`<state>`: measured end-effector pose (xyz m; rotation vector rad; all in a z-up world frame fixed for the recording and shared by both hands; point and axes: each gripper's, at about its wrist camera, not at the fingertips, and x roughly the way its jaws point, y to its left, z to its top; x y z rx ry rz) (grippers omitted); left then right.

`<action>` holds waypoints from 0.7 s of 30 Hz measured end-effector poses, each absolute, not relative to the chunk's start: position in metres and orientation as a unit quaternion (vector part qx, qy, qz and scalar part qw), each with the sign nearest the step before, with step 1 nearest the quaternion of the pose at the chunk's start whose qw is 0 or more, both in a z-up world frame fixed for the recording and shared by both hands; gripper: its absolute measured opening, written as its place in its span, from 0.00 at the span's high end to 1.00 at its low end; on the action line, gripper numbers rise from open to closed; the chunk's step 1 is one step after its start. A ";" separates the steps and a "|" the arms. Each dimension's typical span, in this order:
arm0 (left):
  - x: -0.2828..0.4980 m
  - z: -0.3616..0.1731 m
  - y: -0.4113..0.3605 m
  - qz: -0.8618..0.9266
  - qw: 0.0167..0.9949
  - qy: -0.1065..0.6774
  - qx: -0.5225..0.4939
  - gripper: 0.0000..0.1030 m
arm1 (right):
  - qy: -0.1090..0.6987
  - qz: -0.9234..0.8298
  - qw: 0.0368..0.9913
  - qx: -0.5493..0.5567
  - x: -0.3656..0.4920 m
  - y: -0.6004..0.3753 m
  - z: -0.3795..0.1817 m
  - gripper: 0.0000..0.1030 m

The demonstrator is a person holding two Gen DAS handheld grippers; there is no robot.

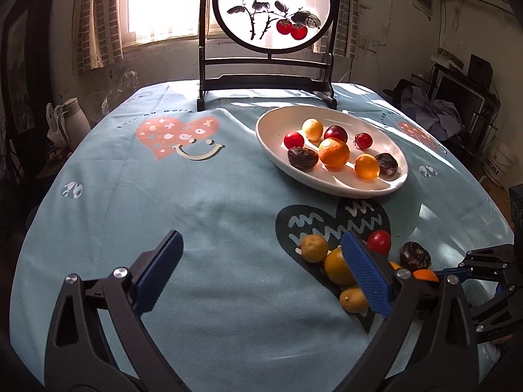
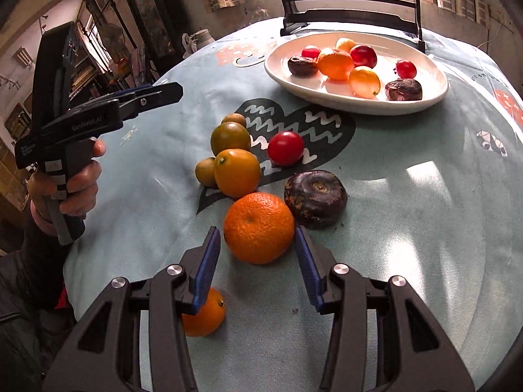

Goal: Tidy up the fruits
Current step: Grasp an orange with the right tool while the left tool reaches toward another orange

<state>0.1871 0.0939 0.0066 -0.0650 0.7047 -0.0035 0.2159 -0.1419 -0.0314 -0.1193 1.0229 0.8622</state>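
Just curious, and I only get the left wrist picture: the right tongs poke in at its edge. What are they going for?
Observer: The big round orange mandarin. It sits between the blue pads of the right tongs, which seem not to press it yet.
Operator: Anything tucked away near them?
Observer: Yes, a smaller smooth orange fruit lies on the light blue tablecloth, partly under one finger of those tongs.
Operator: And who carries the left tongs?
Observer: A person's hand grips the black handle of the left tongs.
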 end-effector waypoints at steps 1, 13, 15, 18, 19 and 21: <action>0.187 0.007 0.093 -0.002 0.938 0.345 -0.029 0.04 | 0.475 0.398 0.783 -0.058 0.216 -0.141 -0.032 0.54; 0.185 0.008 0.087 -0.006 0.940 0.341 -0.012 0.04 | 0.465 0.382 0.794 -0.093 0.213 -0.129 -0.035 0.54; 0.185 0.007 0.087 -0.005 0.940 0.341 -0.012 0.04 | 0.462 0.380 0.796 -0.099 0.212 -0.128 -0.035 0.54; 0.185 0.007 0.087 -0.005 0.940 0.342 -0.012 0.04 | 0.461 0.382 0.796 -0.087 0.214 -0.131 -0.035 0.56; 0.184 0.006 0.087 -0.006 0.940 0.342 -0.013 0.04 | 0.462 0.384 0.795 -0.078 0.215 -0.133 -0.034 0.57; 0.183 0.007 0.087 -0.011 0.940 0.341 -0.014 0.04 | 0.464 0.389 0.794 -0.051 0.219 -0.141 -0.031 0.57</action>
